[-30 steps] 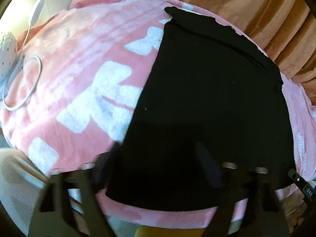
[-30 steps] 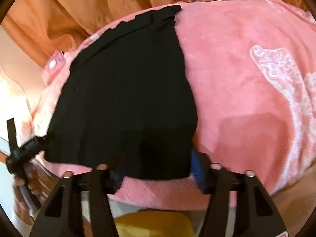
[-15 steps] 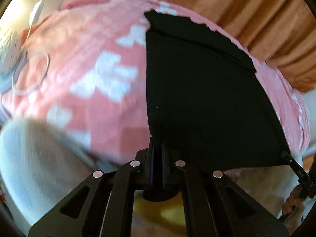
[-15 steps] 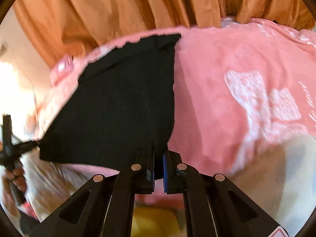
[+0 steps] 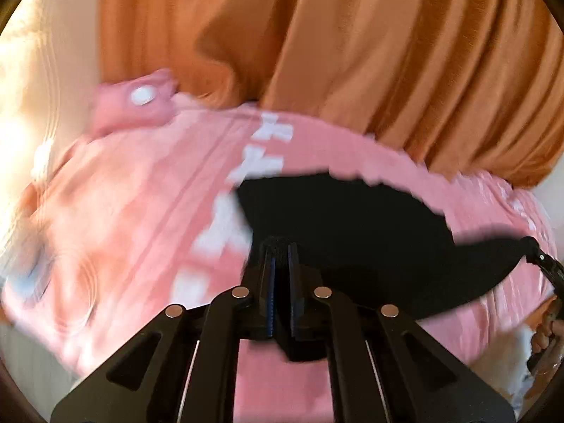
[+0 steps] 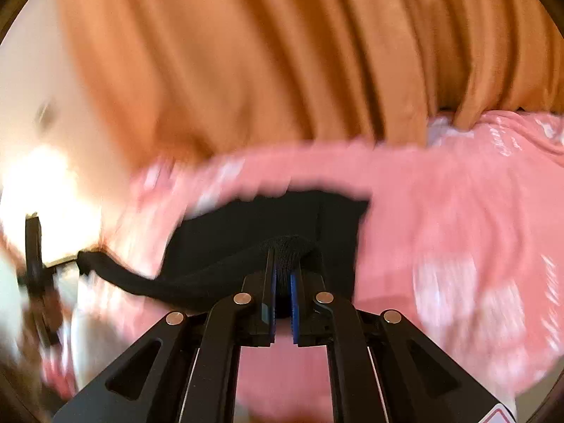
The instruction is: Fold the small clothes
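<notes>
A black garment (image 5: pixel 370 232) is lifted by its near edge off the pink blanket (image 5: pixel 123 194), and its far part still rests on the blanket. My left gripper (image 5: pixel 280 246) pinches one near corner; its jaws are opening slightly, with the cloth still pressed between the pads. In the right wrist view, the right gripper (image 6: pixel 283 257) is shut on the other near corner of the garment (image 6: pixel 246 232), which bunches over its tips. Each gripper also shows at the edge of the other's view: the right gripper (image 5: pixel 539 261) and, blurred, the left gripper (image 6: pixel 35 239). The hem sags between them.
An orange curtain (image 5: pixel 352 53) hangs close behind the bed and fills the upper half of both views. The pink blanket (image 6: pixel 451 218) with white patterns spreads to both sides. A person's hand (image 5: pixel 550 328) holds the right gripper at the far right edge.
Both grippers closed on the garment's near corners, then rose, lifting that edge off the blanket. Both views now tilt up toward the curtain.
</notes>
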A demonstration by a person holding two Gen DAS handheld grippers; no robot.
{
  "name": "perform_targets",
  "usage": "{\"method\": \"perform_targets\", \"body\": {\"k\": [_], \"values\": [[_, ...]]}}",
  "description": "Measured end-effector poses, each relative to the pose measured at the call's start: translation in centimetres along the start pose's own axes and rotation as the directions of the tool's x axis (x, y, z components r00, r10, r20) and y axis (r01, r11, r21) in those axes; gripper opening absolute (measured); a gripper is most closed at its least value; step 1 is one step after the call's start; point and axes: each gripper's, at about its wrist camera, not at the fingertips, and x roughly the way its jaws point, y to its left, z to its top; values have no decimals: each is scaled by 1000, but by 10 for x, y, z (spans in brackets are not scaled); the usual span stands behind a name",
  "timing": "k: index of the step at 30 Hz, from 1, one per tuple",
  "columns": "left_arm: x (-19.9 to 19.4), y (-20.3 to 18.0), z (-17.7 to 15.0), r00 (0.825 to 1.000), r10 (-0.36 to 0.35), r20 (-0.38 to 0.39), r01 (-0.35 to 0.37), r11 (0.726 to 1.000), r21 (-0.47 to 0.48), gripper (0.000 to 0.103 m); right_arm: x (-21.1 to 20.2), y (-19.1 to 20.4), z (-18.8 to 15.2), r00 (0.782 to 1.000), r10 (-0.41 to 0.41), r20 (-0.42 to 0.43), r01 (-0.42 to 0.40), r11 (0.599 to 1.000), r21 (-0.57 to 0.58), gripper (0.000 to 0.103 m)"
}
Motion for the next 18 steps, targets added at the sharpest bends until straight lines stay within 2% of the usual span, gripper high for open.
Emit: {"method": "perform_targets", "body": {"k": [2, 3, 4, 5, 6, 7, 8, 9, 10, 11, 12, 18], "values": [[54, 2, 25, 1000, 7, 0, -7, 999, -44, 10, 57, -24, 26, 1000, 8, 13, -9, 995, 102, 7], [88, 4, 34, 999, 27, -24, -29, 998, -59, 11, 95, -34, 36, 999, -44, -3, 44, 993, 113, 11], [118, 6, 37, 993, 104, -57, -108, 992, -70, 15, 120, -42, 38, 994, -111, -17, 113, 987, 110, 13], [137, 8, 39, 987, 131, -88, -138, 988, -68, 26, 148, -48, 36, 979, -201, -39, 204, 974, 101, 14], [156, 11, 38, 981, 152, -123, -162, 985, -68, 28, 161, -53, 35, 970, -235, -57, 240, 965, 102, 14], [162, 13, 35, 976, 170, -135, -181, 981, -75, 27, 170, -58, 32, 967, -242, -75, 250, 961, 119, 14], [162, 11, 30, 978, 165, -129, -176, 981, -78, 33, 173, -62, 28, 974, -213, -81, 223, 964, 142, 14], [161, 9, 25, 980, 155, -122, -165, 984, -75, 48, 171, -63, 27, 977, -202, -75, 210, 967, 141, 18], [160, 5, 22, 982, 151, -115, -160, 985, -69, 56, 169, -62, 24, 976, -208, -66, 215, 969, 123, 23], [159, 0, 19, 982, 157, -101, -164, 985, -57, 64, 166, -61, 22, 973, -222, -62, 228, 968, 104, 36], [157, -3, 17, 980, 176, -92, -180, 983, -42, 65, 166, -60, 21, 969, -239, -62, 244, 967, 79, 44], [177, -15, 12, 972, 210, -109, -208, 978, 31, 66, 186, -71, 22, 970, -206, -127, 220, 970, 106, 44]]}}
